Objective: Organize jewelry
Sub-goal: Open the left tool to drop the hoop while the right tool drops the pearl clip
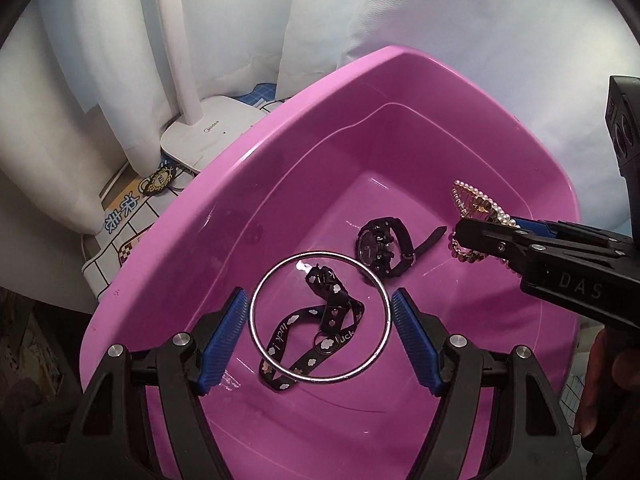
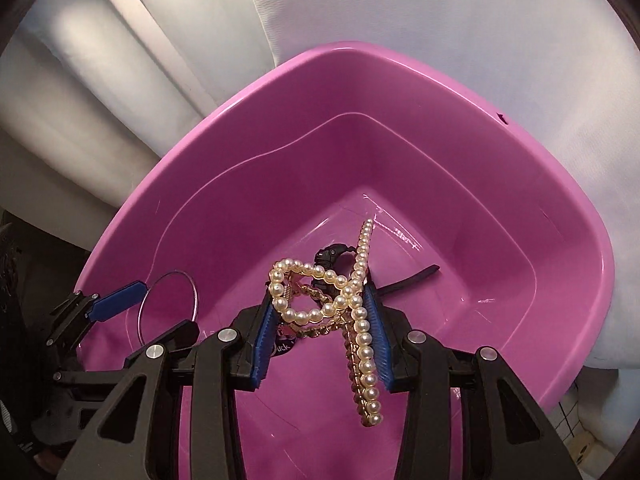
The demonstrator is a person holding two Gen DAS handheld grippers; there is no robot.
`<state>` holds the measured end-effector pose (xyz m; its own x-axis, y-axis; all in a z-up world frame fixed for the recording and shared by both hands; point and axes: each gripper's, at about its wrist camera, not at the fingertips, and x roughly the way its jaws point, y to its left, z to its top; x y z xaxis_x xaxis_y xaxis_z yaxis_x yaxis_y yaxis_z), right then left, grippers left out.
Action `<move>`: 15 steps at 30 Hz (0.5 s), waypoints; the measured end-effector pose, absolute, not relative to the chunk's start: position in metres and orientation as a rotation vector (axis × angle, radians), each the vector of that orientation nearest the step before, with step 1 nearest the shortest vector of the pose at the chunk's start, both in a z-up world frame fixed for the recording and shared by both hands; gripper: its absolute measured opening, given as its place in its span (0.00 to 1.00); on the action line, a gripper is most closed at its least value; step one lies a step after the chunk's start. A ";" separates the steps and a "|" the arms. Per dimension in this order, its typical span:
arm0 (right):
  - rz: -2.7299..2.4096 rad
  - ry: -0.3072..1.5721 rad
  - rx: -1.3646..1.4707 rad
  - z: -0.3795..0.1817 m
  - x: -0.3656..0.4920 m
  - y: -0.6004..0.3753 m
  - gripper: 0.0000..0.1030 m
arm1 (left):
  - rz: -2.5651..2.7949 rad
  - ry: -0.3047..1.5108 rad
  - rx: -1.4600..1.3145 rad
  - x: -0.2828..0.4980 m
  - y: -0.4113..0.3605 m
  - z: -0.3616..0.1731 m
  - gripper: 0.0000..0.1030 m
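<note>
A pink plastic basin (image 1: 248, 184) holds a silver bangle (image 1: 256, 332), a black strap with cloud prints (image 1: 300, 360) and a black watch (image 1: 380, 248). My left gripper (image 1: 320, 336) hangs open just above the bangle, with its blue pads on either side. My right gripper (image 2: 324, 336) is shut on a pearl-and-gold hair clip (image 2: 360, 320) and holds it over the basin (image 2: 520, 168). The clip also shows in the left wrist view (image 1: 476, 204). The bangle (image 2: 194, 288) and part of the watch (image 2: 332, 256) show in the right wrist view.
A white lamp base (image 1: 216, 124) stands behind the basin on a patterned cloth (image 1: 120, 216). White curtains (image 1: 460, 20) hang at the back. A box corner (image 2: 584, 444) lies at the lower right.
</note>
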<state>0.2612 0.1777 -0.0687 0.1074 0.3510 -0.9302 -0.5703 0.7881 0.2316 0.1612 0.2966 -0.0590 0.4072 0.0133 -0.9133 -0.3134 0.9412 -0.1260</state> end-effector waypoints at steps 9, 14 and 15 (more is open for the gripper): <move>0.643 1.408 -0.203 -0.095 0.275 0.185 0.39 | 0.192 1.230 -0.321 0.167 0.301 -0.069 0.69; 0.622 1.416 -0.199 -0.096 0.278 0.182 0.39 | 0.192 1.239 -0.306 0.168 0.298 -0.069 0.70; 0.617 1.418 -0.200 -0.096 0.279 0.182 0.39 | 0.194 1.242 -0.306 0.168 0.299 -0.070 0.70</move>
<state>0.2789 0.1817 -0.0963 0.0281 0.2808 -0.9594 -0.5110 0.8289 0.2276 0.1677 0.2994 -0.0698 0.3144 -0.0206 -0.9491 -0.3090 0.9431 -0.1229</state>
